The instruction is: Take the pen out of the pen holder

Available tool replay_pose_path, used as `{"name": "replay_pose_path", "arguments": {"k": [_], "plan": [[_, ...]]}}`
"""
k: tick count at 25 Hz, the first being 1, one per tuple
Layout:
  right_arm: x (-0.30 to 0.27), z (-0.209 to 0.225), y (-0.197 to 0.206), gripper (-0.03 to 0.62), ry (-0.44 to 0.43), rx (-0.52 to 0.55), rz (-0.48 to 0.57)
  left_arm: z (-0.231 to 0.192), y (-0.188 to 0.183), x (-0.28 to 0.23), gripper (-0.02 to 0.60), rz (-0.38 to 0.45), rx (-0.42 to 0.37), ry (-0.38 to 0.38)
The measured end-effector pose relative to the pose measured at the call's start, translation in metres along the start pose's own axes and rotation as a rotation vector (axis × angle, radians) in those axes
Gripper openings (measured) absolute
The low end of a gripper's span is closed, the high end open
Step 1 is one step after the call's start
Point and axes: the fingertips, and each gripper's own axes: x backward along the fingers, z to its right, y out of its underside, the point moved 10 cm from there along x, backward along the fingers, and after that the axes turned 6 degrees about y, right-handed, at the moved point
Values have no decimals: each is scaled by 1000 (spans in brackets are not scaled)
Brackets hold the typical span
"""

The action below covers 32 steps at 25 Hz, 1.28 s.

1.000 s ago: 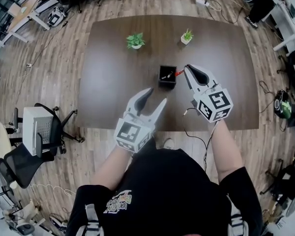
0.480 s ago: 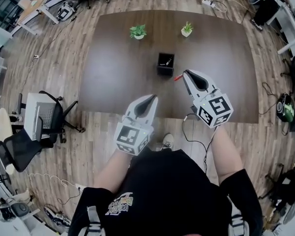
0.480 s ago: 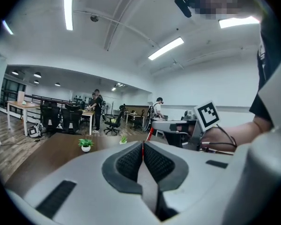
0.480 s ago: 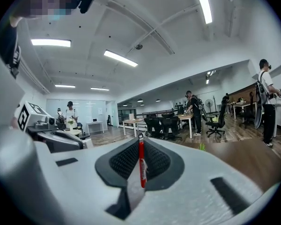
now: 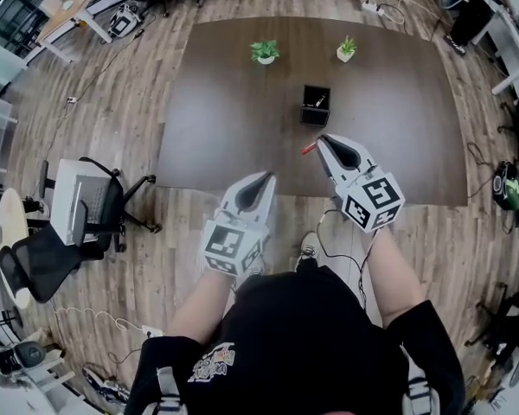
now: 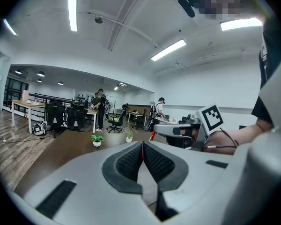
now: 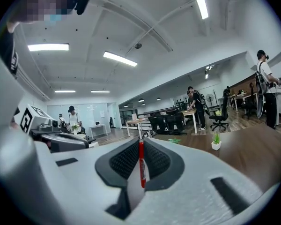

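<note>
The black pen holder (image 5: 316, 106) stands on the dark table (image 5: 233, 119), with a light pen still showing inside it. My right gripper (image 5: 321, 142) is shut on a red pen (image 5: 309, 148), which sticks out of its tips to the left, above the table and well short of the holder. In the right gripper view the red pen (image 7: 141, 163) stands upright, clamped between the jaws of that gripper (image 7: 141, 142). My left gripper (image 5: 265, 180) is shut and empty, near the table's front edge. From the left gripper (image 6: 142, 145) I see the right gripper (image 6: 185, 130) and the pen (image 6: 152, 136).
Two small potted plants (image 5: 263, 52) (image 5: 347, 49) stand at the far side of the table. Office chairs (image 5: 86, 210) are on the wooden floor to the left. A cable lies on the floor by the person's feet. People work at desks in the background.
The left jaws closed from wide open. Both grippers drew back from the holder toward the table's front edge, the right one carrying the red pen away from it.
</note>
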Motion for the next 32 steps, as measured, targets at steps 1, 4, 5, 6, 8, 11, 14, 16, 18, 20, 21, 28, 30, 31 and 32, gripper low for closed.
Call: {"name": "replay_pose_path", "arguments": {"k": [1,4,5,6,8,11,14,16,18,20,21,28,30,31,32], "plan": [[0,-14,2,34,5,-3,0,-4,1,11,8,4,0,8],[3,-52,7,35,37,-1,4,-16,4,41,8,17,-1,46],[5,-63,9,34,52,0,6,-20,5,49,9,22,-3,60],[7,-74,11,35,69,2,8,-24,6,58,8,27,-5,76],[14,-94,13,35,107,5,12,-30,8,73,8,32,-9,109],[27,-121,17,35,169,8,17,-35,13,93,9,29,-15,164],[45,-145,21,35,232,12,24,-36,17,108,8,26,-22,225],[58,-160,25,34,271,12,24,-34,20,117,9,26,-24,263],[71,-173,27,35,303,11,23,-28,22,124,8,22,-24,295],[86,-181,26,35,332,9,24,-21,22,128,9,18,-26,323],[93,-183,26,34,346,7,26,-16,22,128,8,17,-27,337],[134,-186,24,34,397,2,49,15,25,125,9,14,-28,388],[141,-185,23,34,395,3,52,23,27,124,9,11,-24,390],[144,-184,23,34,393,4,52,26,27,123,9,9,-24,391],[146,-183,23,34,390,6,53,29,28,122,9,6,-27,393]]}}
